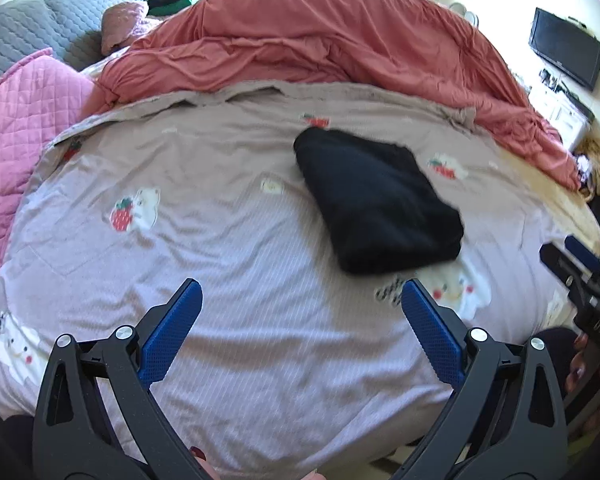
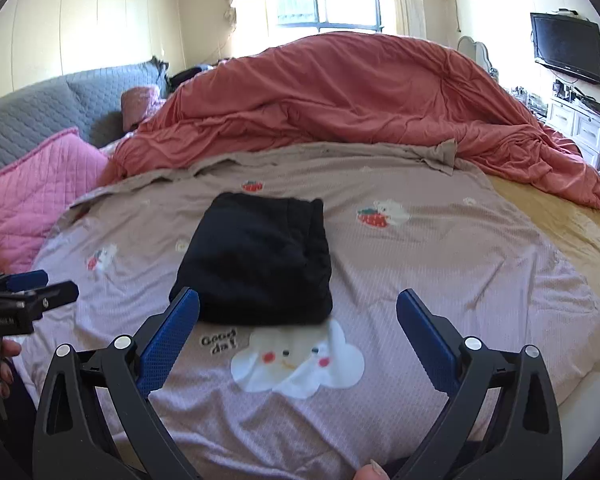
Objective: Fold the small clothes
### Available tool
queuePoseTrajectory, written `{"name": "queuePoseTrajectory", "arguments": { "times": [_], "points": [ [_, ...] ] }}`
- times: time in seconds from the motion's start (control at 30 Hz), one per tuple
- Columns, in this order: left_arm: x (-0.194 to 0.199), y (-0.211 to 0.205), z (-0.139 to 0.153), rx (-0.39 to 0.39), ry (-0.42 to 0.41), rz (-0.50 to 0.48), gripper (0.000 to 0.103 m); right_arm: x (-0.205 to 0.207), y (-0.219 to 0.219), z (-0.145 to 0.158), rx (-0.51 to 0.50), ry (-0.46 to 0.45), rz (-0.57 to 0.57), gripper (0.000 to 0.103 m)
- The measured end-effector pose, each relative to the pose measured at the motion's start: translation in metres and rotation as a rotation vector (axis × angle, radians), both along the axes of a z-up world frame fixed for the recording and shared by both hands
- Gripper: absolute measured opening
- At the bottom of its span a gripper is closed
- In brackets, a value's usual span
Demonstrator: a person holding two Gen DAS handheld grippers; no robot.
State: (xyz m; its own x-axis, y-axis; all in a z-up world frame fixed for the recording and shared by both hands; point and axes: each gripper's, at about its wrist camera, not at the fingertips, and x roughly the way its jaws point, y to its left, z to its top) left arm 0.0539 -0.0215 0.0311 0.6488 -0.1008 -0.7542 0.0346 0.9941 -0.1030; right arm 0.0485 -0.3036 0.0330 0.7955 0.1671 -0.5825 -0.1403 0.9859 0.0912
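Bedsheet (image 2: 440,280) bears folded black garment (image 2: 256,264); both claws gape empty.

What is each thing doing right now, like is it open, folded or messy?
Left gripper: open, empty, above the sheet.
Right gripper: open, empty, near the garment's front edge.
Black garment: folded into a compact bundle, lying on the sheet.
Printed sheet: spread out, lightly wrinkled.
Red duvet: bunched up behind the sheet.
Pink pillow: lying at the left.
TV: off, screen dark.

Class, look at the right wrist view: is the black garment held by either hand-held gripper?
No. The folded black garment lies free on the bedspread, and the right hand-held gripper is open and empty.
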Motion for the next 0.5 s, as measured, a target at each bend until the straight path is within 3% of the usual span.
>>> {"name": "queuePoseTrajectory", "arguments": {
  "times": [0.2, 0.5],
  "points": [
    [0.0, 0.007, -0.024, -0.037, 0.071, 0.014, 0.094, 0.005, 0.008, -0.014, -0.047, 0.059, -0.007, 0.098],
    [-0.001, 0.007, -0.023, -0.055, 0.059, 0.017, 0.094, 0.01, 0.008, -0.025, -0.076, 0.091, -0.01, 0.098]
  ]
}}
